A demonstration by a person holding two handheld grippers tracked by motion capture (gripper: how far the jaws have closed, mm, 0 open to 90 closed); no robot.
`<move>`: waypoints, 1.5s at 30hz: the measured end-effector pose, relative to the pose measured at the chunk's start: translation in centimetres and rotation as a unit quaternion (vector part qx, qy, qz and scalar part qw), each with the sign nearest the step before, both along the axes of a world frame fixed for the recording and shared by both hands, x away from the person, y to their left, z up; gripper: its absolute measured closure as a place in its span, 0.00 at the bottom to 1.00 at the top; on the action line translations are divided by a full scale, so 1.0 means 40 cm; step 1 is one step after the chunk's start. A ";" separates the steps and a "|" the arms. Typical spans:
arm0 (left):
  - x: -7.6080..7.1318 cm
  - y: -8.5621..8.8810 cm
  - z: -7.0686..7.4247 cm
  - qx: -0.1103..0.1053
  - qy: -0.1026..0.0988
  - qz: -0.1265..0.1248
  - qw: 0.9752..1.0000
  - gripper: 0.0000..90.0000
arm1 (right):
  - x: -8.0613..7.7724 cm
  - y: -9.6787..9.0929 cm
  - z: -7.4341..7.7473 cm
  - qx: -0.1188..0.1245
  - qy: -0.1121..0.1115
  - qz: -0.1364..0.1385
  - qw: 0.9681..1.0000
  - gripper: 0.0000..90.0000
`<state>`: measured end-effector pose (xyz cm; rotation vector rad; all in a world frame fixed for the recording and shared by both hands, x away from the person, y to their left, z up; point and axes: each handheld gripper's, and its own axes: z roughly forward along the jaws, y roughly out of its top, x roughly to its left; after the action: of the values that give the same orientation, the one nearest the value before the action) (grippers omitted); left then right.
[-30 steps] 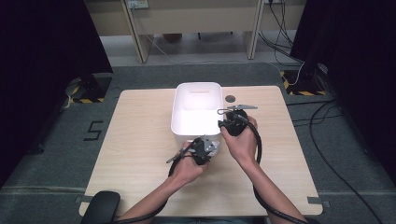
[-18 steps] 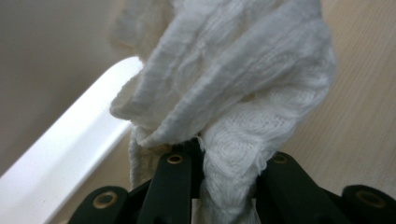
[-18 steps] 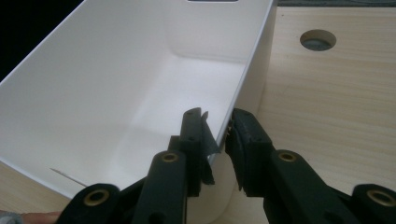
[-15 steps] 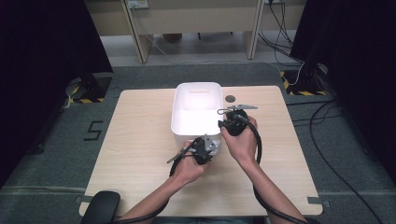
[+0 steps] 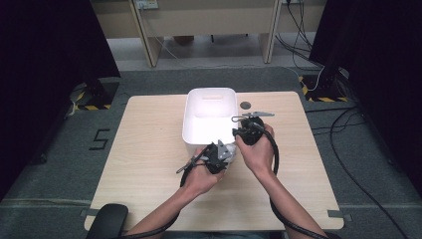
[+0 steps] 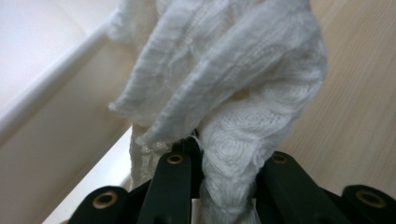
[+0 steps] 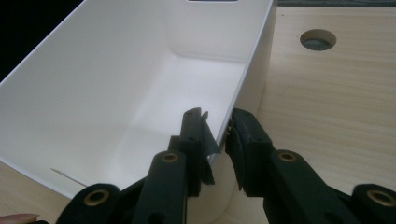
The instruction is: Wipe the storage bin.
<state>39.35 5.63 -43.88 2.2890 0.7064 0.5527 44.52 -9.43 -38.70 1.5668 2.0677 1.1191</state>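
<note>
**Cloth at the bin's near corner, wall pinned by the other claw**

The left gripper [image 5: 217,155] is clamped tight on a bunched white cloth [image 6: 224,88], which stands up out of its jaws just beside the near wall of the white bin [image 5: 199,137]. The right gripper [image 7: 218,135] straddles the bin's right wall near that same corner, one jaw inside and one outside, pinching the thin rim to steady it.

The step in hand looks like getting the cloth into or along the bin. To do it well, keep the right grip firm so the light bin cannot slide on the wooden table [image 5: 149,164]. Lift the cloth clear of the rim before moving it over, since loose folds could snag on the edge. Keep the two grippers from bumping, as they sit near each other at the corner.
</note>
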 end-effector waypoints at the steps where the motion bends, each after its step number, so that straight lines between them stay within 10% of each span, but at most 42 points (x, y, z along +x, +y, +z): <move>1: 0.000 0.000 0.000 0.000 0.000 0.000 1.000 0.88 | 0.000 0.000 0.000 -0.001 0.000 0.000 1.000 0.84; 45: 0.021 -0.056 -0.012 0.010 0.004 -0.013 1.000 0.88 | 0.003 -0.002 0.000 0.001 0.001 0.000 1.000 0.84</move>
<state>40.19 3.40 -44.37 2.3169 0.6766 0.5425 44.63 -9.52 -38.69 1.5695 2.0678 1.1206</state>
